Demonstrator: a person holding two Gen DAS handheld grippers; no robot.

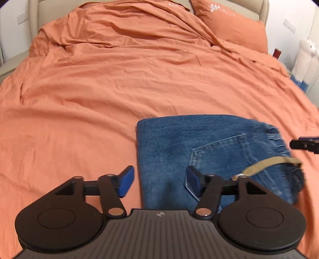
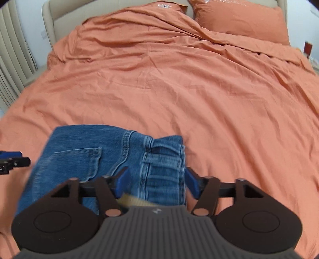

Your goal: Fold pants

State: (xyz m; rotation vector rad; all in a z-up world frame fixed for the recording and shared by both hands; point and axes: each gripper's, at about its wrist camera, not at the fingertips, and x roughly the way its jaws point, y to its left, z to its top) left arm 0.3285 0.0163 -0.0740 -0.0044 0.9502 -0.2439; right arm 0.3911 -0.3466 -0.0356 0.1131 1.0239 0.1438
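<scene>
Task thing: the blue denim pants (image 1: 209, 157) lie as a compact, several-layer rectangle on the near part of the bed, on the orange wrinkled bed cover (image 1: 119, 89).
Fold so far: the pants look already folded into a short packet; a back pocket (image 1: 221, 155) faces up, the left edge is a clean straight fold, and the frayed hem (image 1: 273, 135) lies on top at the right side.
Right-side view of packet: the waistband with belt loops (image 2: 163, 159) lies toward the right edge, and the same pocket (image 2: 77, 161) is beside it.
Khaki strap: a tan woven strap (image 1: 267, 163) runs over the right part of the denim; what it belongs to I cannot tell.
Left claw: the left claw (image 1: 158, 182) is released, its blue pads well apart, with nothing between them except the left edge of the packet below; whether it touches the cloth I cannot tell.
Right claw: the right claw (image 2: 156, 184) is also spread wide and grasps nothing; it hangs over the waistband part of the pants.
What is done: in my judgement the main folds are finished, because no long leg lies out on the bed.
What is left: perhaps only to press the packet flat or tidy the frayed end and the strap; the pictures are a little blurred, so this is not sure.
Containers: none is in view; no basket, box or drawer shows near the pants.
Far end of bed: an orange rectangular pillow (image 2: 239, 18) rests against the beige padded headboard (image 2: 63, 12).
</scene>
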